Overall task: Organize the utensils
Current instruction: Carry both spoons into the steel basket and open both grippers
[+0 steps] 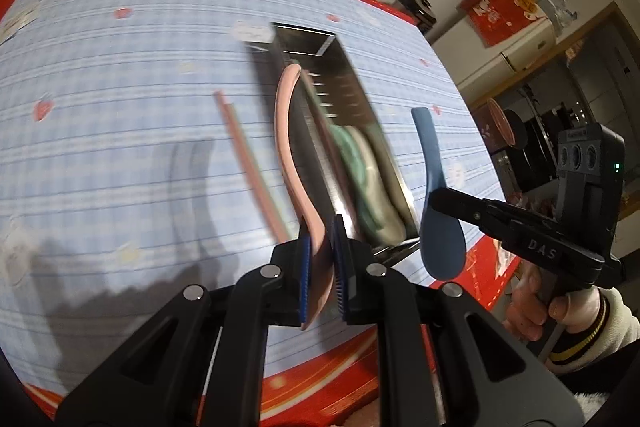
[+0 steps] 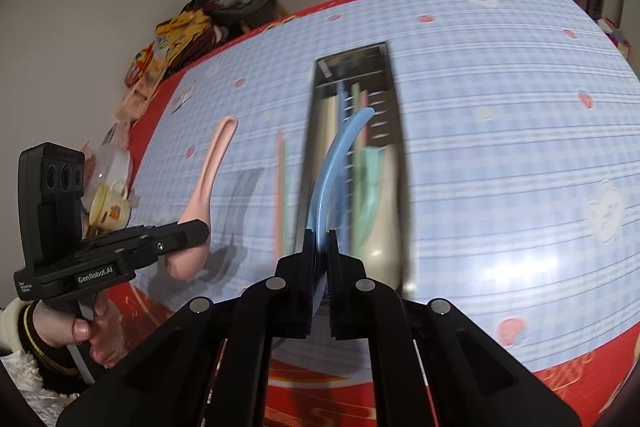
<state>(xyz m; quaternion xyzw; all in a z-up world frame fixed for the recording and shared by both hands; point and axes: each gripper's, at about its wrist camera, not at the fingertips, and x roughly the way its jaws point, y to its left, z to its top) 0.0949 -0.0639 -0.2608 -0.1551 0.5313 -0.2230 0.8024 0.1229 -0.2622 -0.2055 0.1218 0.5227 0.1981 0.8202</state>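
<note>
I note a blue checked tablecloth point(image 1: 120, 107). My left gripper point(image 1: 320, 267) is clamped on the pink plastic spoon point(image 1: 290, 143); pink chopsticks point(image 1: 248, 155) lie loose beside the steel utensil tray point(image 1: 360, 95). My right gripper point(image 2: 319, 267) pinches the blue plastic spoon point(image 2: 340, 155). Judged step: carrying. Next: lower both into the tray.

Four spoons are counted in all: one pink spoon point(image 1: 292, 155) at the centre of the left wrist view, one blue spoon point(image 1: 438, 211) at its lower right, and one green spoon point(image 1: 352, 163) and one cream spoon point(image 2: 386, 211) seen inside the tray. One metal tray point(image 2: 394, 99) is counted at the centre of the right wrist view. Left of it, chopsticks point(image 2: 281, 187) are seen, too blurred to be counted exactly. Two grippers are counted, the left gripper point(image 1: 322, 259) and the right gripper point(image 2: 320, 279).
</note>
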